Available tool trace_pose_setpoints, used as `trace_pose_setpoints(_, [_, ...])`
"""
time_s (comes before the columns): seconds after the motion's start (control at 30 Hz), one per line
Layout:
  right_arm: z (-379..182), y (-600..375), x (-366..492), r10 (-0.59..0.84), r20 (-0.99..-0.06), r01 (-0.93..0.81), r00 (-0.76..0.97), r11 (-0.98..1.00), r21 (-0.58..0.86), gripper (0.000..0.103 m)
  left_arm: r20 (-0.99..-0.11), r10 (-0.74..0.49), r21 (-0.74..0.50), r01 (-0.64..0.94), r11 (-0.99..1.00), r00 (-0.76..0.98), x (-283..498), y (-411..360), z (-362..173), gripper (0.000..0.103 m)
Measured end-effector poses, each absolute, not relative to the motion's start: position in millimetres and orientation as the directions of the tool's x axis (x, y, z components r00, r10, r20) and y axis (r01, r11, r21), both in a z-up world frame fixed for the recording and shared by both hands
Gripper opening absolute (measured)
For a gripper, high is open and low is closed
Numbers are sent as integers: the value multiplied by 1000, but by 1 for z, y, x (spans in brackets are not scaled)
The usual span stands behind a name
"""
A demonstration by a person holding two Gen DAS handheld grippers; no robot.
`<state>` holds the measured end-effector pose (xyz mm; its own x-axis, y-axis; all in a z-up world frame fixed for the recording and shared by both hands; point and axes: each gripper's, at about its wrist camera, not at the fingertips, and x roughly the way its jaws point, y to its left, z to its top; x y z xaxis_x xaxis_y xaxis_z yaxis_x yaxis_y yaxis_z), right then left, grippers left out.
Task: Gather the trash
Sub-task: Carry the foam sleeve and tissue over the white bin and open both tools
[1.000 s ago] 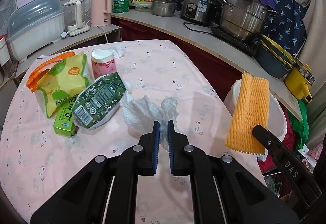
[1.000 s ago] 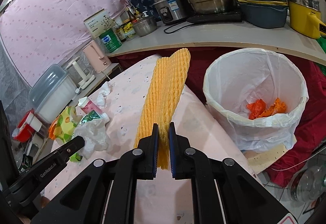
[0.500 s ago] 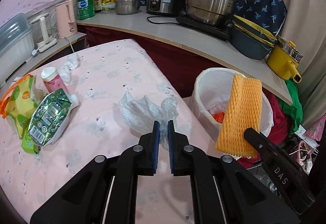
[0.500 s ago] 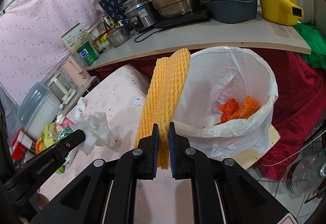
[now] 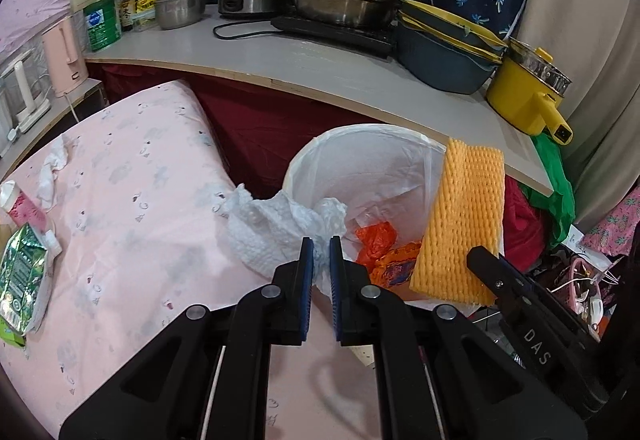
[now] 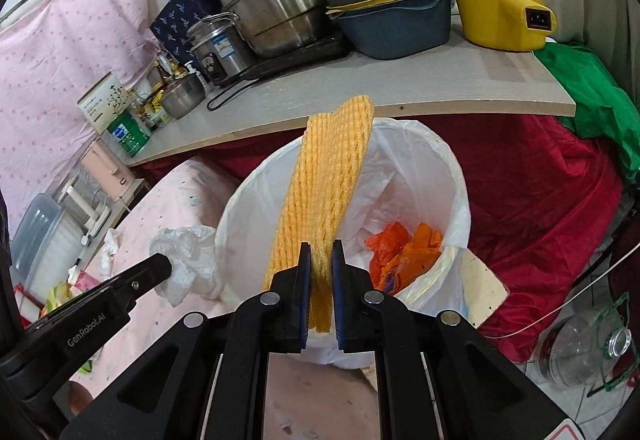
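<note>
Between the blue-padded fingers of the left gripper [image 5: 321,260] a crumpled white paper towel [image 5: 280,228] is pinched, its loose bulk hanging over the near rim of the round white-lined trash bin [image 5: 320,152]. A second ago this wad hung above the middle of the pink embroidered tablecloth [image 5: 132,208]; it has since travelled to the table's edge, where cloth gives way to the bin. The right gripper [image 6: 321,260] is clamped on the lower end of a flat yellow-orange foam fruit net [image 6: 324,192], which rises tilted across the bin's mouth; earlier it hung over the table, beside the bin. In the bottom of the bin lie crumpled orange plastic wrappers [image 6: 400,248].

The bin stands just beside the table edge, in front of a dark red drape [image 6: 540,200] and below the rim of a pale curved wooden counter [image 5: 320,68]. Its mouth is open on the far side, beyond the net. The two grippers sit near each other, the towel to the left of the net. On the far left of the table remain a green foil packet [image 5: 24,276], a pink-patterned white tube [image 5: 20,204] and another white tissue [image 5: 54,168], well apart from the bin.
</note>
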<state>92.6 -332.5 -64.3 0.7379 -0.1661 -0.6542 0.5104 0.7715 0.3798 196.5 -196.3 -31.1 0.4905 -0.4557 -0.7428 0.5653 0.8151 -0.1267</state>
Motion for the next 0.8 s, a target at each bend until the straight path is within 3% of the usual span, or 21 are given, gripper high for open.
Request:
trace_pose_setpoints(0.4, [-86,-356,105,-167,-686,539,708,756,372,14,-758,-508,-176,621,764,410,213,-241,-40,10])
trace_pose_setpoints(0.43, [-86,-357,105,-173,-685,544,708,752,372,15,-759,-511,-187,616,765,404,215,-241,-41,15])
trace_pose_setpoints(0.47, [-86,-358,105,-175,-682,546,710,748,377,15,-760,-508,-195,604,773,404,217,-240,-42,28])
trace_pose_setpoints(0.53, [-86,-361,104,-177,-679,551,712,741,385,20,-757,-506,-204,585,785,414,220,-236,-42,42])
trace_pose_setpoints(0.8, [-78,-352,103,-172,-667,539,725,745,393,21,-755,-477,-178,559,810,451,219,-217,-39,42])
